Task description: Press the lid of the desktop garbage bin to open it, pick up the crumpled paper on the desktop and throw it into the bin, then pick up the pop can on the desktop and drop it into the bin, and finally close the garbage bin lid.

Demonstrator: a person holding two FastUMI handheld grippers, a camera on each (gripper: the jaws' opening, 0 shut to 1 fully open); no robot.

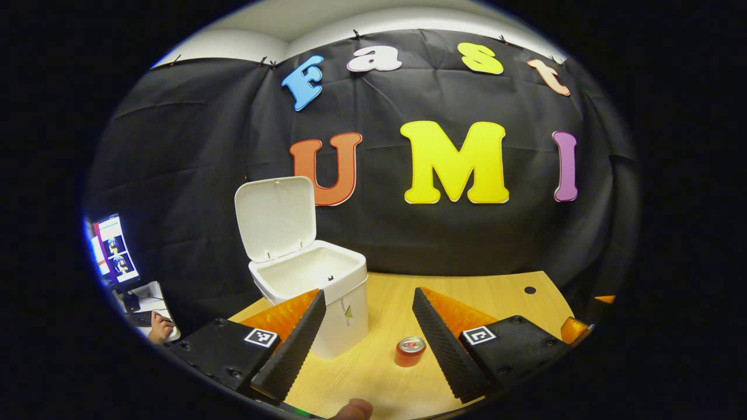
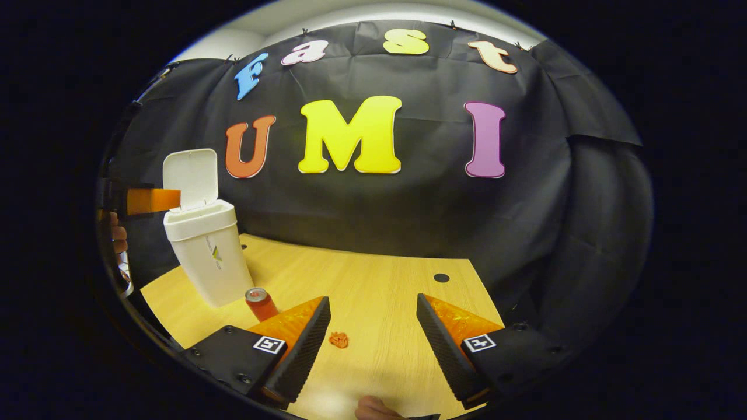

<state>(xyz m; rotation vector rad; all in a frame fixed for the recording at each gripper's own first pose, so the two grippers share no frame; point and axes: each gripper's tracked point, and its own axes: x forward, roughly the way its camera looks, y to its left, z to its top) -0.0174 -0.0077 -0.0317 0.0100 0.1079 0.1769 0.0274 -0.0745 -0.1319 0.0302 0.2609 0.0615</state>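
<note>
Left gripper (image 1: 369, 335): fingers spread, holding nothing, above the wooden desktop (image 1: 502, 291). Right gripper (image 2: 373, 341): fingers spread, holding nothing. Crumpled paper (image 2: 338, 339) lies on the desktop between the right fingers. Pop can (image 1: 411, 350) stands upright near the white bin (image 1: 327, 291). Bin lid (image 1: 276, 216) stands raised.

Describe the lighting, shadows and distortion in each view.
Left gripper view: warm, even light; the bin casts a soft shadow on the table; fisheye bows the table's far edge. Right gripper view: the same dimness; the bin leans near the rim; the can and paper stay sharp.
</note>
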